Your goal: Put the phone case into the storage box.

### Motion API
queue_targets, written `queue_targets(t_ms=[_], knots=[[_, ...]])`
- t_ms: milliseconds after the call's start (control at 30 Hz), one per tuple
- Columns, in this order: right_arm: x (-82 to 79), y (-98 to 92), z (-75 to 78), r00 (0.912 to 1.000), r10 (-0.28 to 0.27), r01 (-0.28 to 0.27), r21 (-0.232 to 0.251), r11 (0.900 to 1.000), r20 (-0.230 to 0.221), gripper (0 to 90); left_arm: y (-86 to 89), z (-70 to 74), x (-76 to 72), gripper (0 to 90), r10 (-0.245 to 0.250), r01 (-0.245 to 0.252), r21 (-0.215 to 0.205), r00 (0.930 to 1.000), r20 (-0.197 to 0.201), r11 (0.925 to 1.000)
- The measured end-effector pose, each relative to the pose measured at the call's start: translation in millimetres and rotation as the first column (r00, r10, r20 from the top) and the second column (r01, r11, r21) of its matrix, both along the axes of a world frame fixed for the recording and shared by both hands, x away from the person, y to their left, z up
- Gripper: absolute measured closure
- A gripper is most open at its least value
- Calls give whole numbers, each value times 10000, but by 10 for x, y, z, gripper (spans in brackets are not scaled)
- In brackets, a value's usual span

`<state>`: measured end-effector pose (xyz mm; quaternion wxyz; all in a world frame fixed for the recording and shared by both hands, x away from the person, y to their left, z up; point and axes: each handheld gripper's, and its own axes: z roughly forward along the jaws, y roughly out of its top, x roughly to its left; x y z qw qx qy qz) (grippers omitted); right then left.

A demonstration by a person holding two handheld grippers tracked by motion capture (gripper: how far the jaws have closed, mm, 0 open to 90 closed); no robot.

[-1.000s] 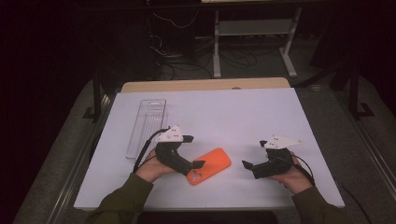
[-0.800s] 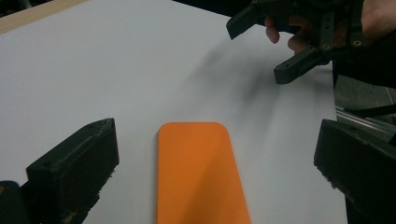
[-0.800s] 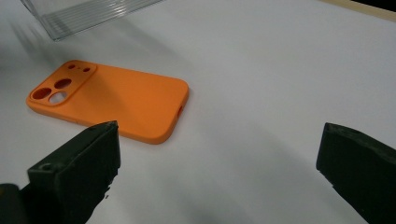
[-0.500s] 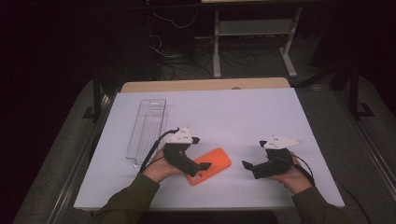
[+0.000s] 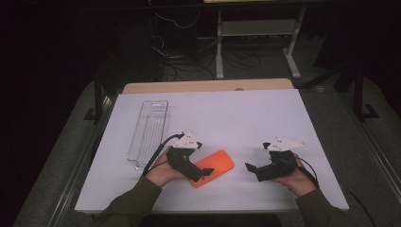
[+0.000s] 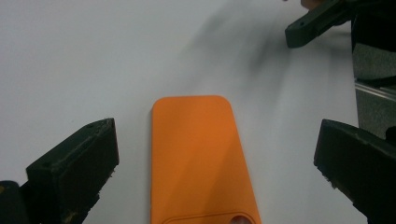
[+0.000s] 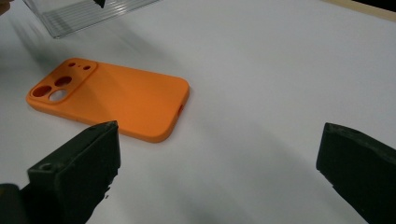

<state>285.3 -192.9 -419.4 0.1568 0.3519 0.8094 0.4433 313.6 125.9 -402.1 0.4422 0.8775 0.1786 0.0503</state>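
An orange phone case (image 5: 215, 166) lies flat, back up, on the white table top (image 5: 236, 118). My left gripper (image 5: 204, 173) is over its near left end, jaws wide open. In the left gripper view the orange case (image 6: 201, 158) runs lengthwise between the two open jaws, touching neither. My right gripper (image 5: 249, 167) is held to the right of the case, open and empty, pointing left at it. The right gripper view has the case (image 7: 114, 98) ahead and to the left, camera cut-outs at its far left end.
A clear plastic tray (image 5: 149, 132) lies lengthwise at the left of the table, and its corner (image 7: 88, 14) appears beyond the case. A wooden edge (image 5: 208, 86) runs along the table's far side. Dark floor, cables and a stand lie beyond.
My left gripper has slid to the right, onto the near left end of the orange case. The right gripper has stayed put.
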Motion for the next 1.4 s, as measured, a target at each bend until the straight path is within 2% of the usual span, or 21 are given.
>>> queue_targets(t_ms=[433,700,833,900,1033,1067,1400], knots=[[-3,6,-7,10000,6,-6,-65,10000,-100,0,-21,-107,-1,0,31,-16,732,9998,-196,9973],[0,9,-13,10000,55,-56,-101,9999,-83,0,-54,-178,-22,0,143,-98,884,9986,-512,9960],[-1,7,-12,10000,38,-39,-101,9999,-90,0,-55,-215,-18,0,5,64,1374,9987,-501,9905],[0,9,-13,10000,38,-38,-101,9999,-86,0,-72,-243,-31,0,194,-114,1280,9979,-617,9917],[0,11,-15,9999,69,-70,-96,9999,-76,0,-74,-282,-12,0,140,-56,1534,9985,-534,9882],[3,9,-15,10000,64,-65,-112,9999,-39,0,-66,-284,-4,0,82,7,1747,9987,-504,9846],[3,10,-16,10000,60,-61,-136,9999,-57,0,-102,-368,-14,0,305,-175,1919,9974,-648,9813]])
